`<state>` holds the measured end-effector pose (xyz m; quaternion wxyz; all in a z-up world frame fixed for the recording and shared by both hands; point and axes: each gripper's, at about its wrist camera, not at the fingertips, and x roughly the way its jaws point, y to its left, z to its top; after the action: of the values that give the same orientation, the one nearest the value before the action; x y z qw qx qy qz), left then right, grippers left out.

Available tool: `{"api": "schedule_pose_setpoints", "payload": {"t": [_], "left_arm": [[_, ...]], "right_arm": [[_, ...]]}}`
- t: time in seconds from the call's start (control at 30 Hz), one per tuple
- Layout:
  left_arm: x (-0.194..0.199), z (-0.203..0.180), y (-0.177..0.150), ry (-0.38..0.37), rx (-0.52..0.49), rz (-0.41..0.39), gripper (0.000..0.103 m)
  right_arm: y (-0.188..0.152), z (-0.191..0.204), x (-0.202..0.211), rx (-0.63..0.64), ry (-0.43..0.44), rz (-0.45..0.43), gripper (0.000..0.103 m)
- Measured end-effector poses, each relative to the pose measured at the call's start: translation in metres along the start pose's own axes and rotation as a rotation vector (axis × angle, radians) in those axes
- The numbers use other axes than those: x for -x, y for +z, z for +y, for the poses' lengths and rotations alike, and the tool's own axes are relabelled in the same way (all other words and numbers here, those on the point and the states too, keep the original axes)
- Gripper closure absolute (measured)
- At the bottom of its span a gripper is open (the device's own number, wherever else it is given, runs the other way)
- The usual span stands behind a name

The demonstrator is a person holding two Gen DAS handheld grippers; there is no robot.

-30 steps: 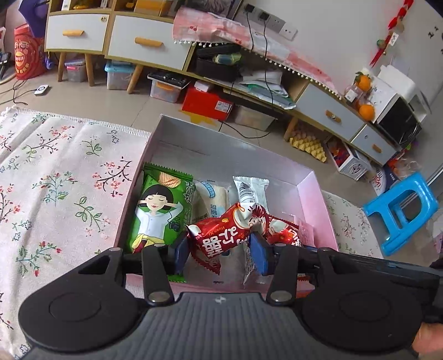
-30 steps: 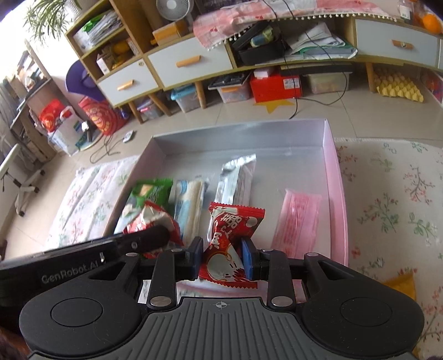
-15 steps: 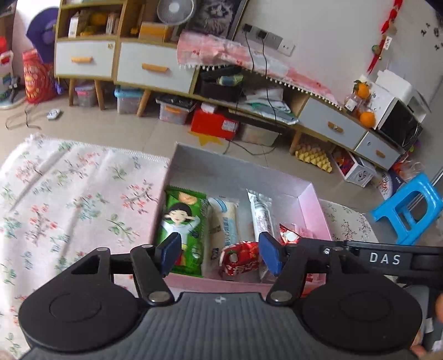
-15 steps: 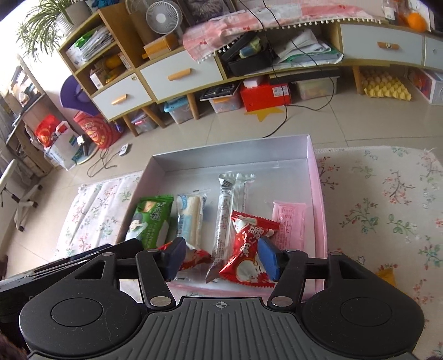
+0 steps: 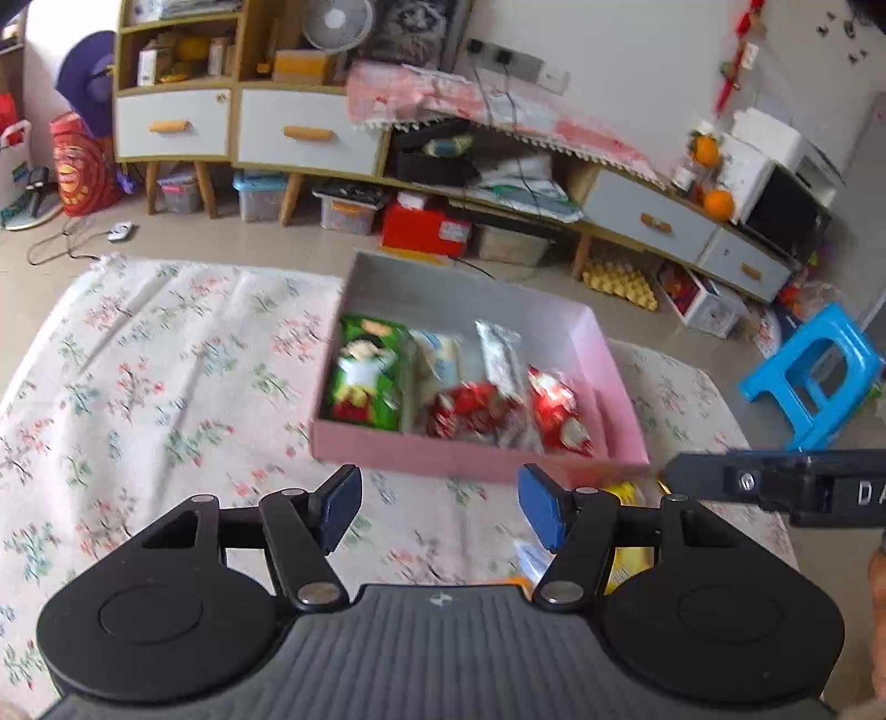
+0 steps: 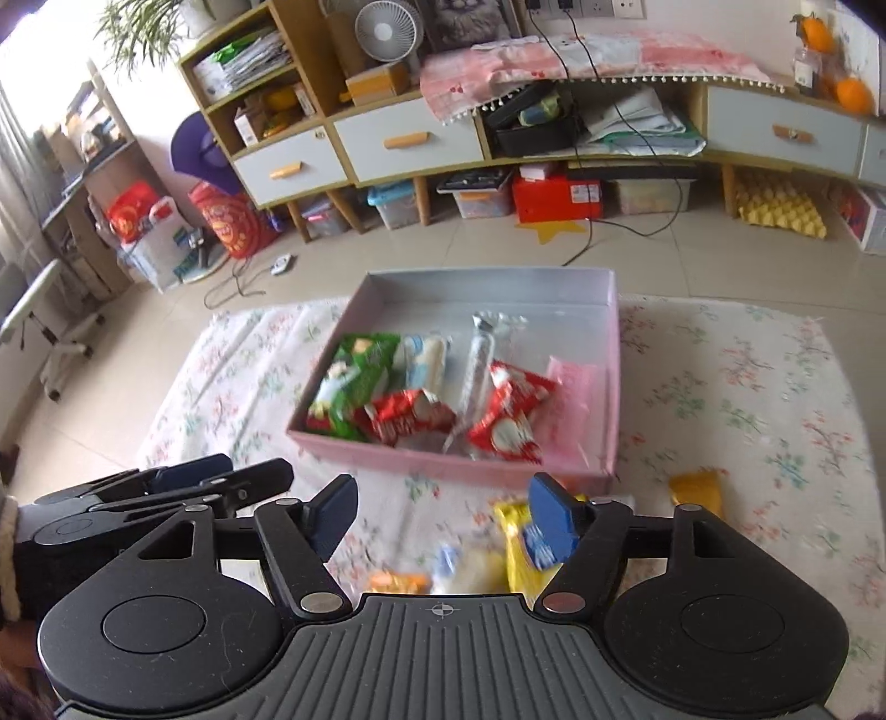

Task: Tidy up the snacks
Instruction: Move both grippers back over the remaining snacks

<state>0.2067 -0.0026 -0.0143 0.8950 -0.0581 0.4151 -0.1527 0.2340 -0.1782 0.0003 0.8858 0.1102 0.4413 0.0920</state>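
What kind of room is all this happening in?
Most likely a lived-in home living room: a long wooden cabinet with drawers, a desk fan on top, and a floral cloth under a pink snack box.

At frame centre, a pink box (image 5: 470, 457) holds a green packet (image 5: 365, 382) and red packets (image 5: 470, 407); the left gripper (image 5: 437, 507), jaws spread, hangs below over floral cloth (image 5: 155, 360).

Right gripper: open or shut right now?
Open. The right gripper has its blue pads spread wide with nothing between them; the yellow packet lies on the cloth below.
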Motion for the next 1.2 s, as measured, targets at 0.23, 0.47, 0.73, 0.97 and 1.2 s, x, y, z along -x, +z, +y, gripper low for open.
{"api": "schedule_pose_setpoints", "payload": {"t": [0.23, 0.47, 0.73, 0.97, 1.2], "left_arm": [[-0.003, -0.011, -0.016, 0.014, -0.082, 0.047, 0.043], [-0.008, -0.012, -0.026, -0.003, -0.093, 0.077, 0.04], [-0.013, -0.009, -0.036, 0.006, -0.084, 0.112, 0.039], [-0.013, -0.009, -0.039, -0.008, -0.06, 0.116, 0.038], [-0.013, -0.017, -0.04, -0.042, -0.033, 0.098, 0.037]], "right_arm": [[-0.023, -0.018, 0.032, -0.045, -0.013, -0.024, 0.033], [-0.023, -0.059, 0.055, -0.141, -0.075, -0.084, 0.027], [-0.03, -0.101, 0.029, -0.182, -0.186, -0.013, 0.027], [-0.034, -0.114, 0.025, -0.22, -0.198, 0.009, 0.027], [-0.032, -0.121, 0.019, -0.239, -0.222, 0.022, 0.027]]}}
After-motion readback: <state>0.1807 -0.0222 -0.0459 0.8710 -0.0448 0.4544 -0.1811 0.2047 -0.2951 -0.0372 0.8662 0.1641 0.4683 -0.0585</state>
